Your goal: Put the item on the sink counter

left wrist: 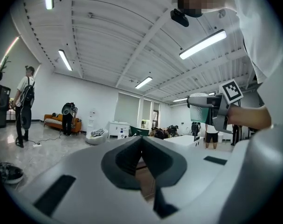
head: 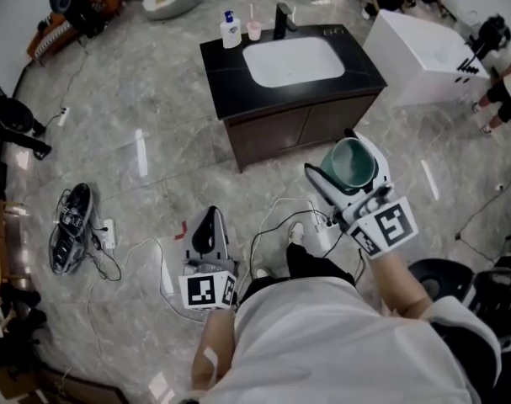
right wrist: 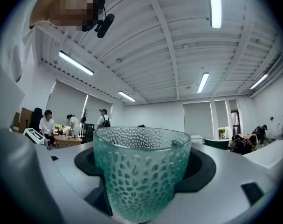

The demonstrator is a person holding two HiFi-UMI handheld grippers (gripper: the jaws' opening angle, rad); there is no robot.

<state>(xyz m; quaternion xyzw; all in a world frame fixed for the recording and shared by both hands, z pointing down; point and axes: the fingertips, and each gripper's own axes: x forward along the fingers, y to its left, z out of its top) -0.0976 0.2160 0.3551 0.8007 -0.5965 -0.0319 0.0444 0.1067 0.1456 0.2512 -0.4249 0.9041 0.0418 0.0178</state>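
Note:
A teal dimpled glass cup (head: 353, 163) is held upright in my right gripper (head: 346, 165), which is shut on it, raised above the floor in front of the sink counter (head: 230, 78). In the right gripper view the cup (right wrist: 142, 171) fills the space between the jaws. The counter has a black top with a white basin (head: 293, 61) and stands ahead, apart from the cup. My left gripper (head: 207, 231) hangs low at the left, shut with nothing in it; its pads (left wrist: 132, 160) meet in the left gripper view. That view also catches the cup (left wrist: 200, 114) at the right.
On the counter's far edge stand a soap bottle (head: 231, 30), a small pink cup (head: 254, 30) and a black faucet (head: 282, 19). A white block (head: 423, 53) sits right of the counter. Cables and a power strip (head: 318, 230) lie on the floor, with shoes (head: 70, 225) at the left.

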